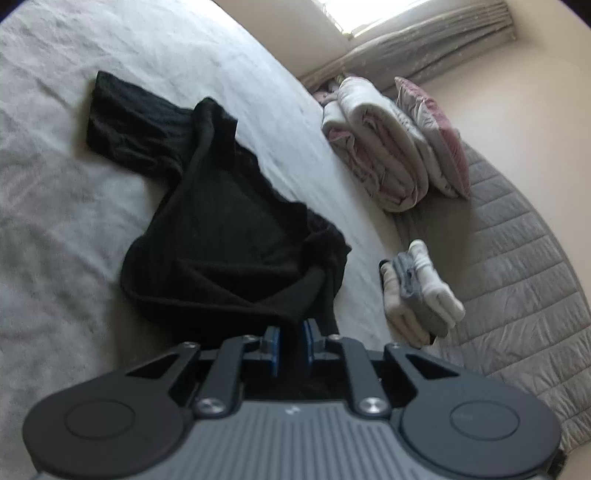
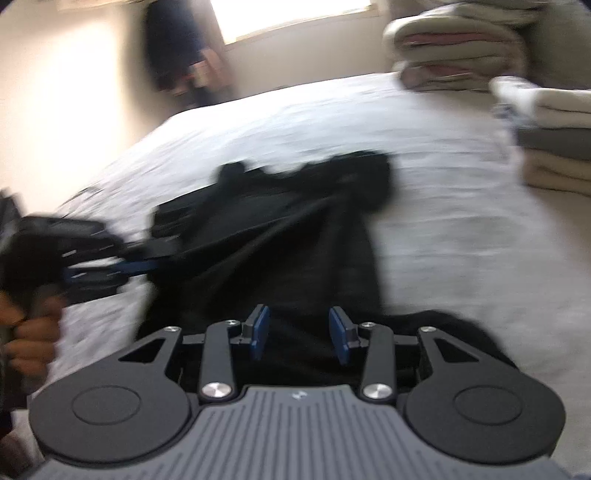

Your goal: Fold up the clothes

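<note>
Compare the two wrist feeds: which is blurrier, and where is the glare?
Right wrist view: heavy motion smear across the black garment and bed, window blown out. Left wrist view: sharper, mild blur, glare from the window at top, fisheye bending the bed edge.

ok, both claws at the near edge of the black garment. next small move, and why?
Probably draw the right claw back clear of the black garment. Its jaws stand apart with cloth lying between them, unpinched, while the left claw has a fold of fabric between nearly closed pads. The garment lies bunched and creased on the white bedspread, so it likely needs regrasping.
</note>
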`<act>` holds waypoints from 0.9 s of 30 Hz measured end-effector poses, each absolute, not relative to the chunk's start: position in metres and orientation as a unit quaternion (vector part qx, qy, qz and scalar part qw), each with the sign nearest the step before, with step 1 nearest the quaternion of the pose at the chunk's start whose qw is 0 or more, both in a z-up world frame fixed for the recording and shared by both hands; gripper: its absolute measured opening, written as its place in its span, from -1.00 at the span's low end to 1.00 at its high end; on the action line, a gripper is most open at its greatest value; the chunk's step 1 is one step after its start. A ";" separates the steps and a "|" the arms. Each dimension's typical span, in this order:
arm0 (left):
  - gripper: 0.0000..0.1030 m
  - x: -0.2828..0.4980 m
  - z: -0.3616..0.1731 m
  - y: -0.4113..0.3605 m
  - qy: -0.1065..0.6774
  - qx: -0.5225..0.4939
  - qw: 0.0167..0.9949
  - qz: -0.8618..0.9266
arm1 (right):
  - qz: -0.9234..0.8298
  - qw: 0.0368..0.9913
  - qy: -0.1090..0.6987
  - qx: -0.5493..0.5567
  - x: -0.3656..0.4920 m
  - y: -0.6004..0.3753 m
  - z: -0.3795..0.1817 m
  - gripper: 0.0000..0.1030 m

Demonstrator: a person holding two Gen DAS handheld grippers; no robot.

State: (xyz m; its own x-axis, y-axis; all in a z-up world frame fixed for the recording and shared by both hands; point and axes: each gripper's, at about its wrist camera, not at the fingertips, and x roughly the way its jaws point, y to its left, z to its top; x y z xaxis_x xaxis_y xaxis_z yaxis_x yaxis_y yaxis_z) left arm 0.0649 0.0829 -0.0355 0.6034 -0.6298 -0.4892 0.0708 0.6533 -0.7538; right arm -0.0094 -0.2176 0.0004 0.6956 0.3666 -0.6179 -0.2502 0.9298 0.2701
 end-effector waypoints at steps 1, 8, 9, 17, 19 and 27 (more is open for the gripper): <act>-0.69 0.064 -0.035 0.084 0.392 -0.356 0.821 -0.213 | 0.189 0.912 0.355 0.082 -0.010 -0.209 -0.001 -0.21; -0.36 0.053 -0.030 0.098 0.392 -0.349 0.824 -0.213 | 0.311 0.871 0.377 0.052 -0.022 -0.146 -0.013 -0.21; -0.35 0.052 -0.029 0.100 0.392 -0.349 0.824 -0.212 | 0.317 0.868 0.380 0.041 -0.023 -0.138 -0.016 -0.21; -0.26 0.046 -0.031 0.109 0.408 -0.346 0.819 -0.208 | 0.310 0.864 0.394 -0.040 -0.018 -0.096 -0.038 -0.87; -0.26 0.046 -0.031 0.108 0.420 -0.338 0.817 -0.205 | 0.299 0.869 0.395 -0.012 -0.010 -0.106 -0.037 -0.93; -0.27 0.050 -0.047 0.103 0.470 -0.321 0.797 -0.203 | 0.233 0.870 0.414 0.133 0.025 -0.177 -0.037 -0.93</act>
State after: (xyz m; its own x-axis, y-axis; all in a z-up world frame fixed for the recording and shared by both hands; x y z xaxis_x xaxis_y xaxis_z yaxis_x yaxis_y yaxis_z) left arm 0.0498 0.1031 -0.0469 0.4753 -0.6256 -0.6186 0.0228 0.7117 -0.7021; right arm 0.0245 -0.1767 -0.0374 0.5489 0.5153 -0.6582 -0.2942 0.8561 0.4248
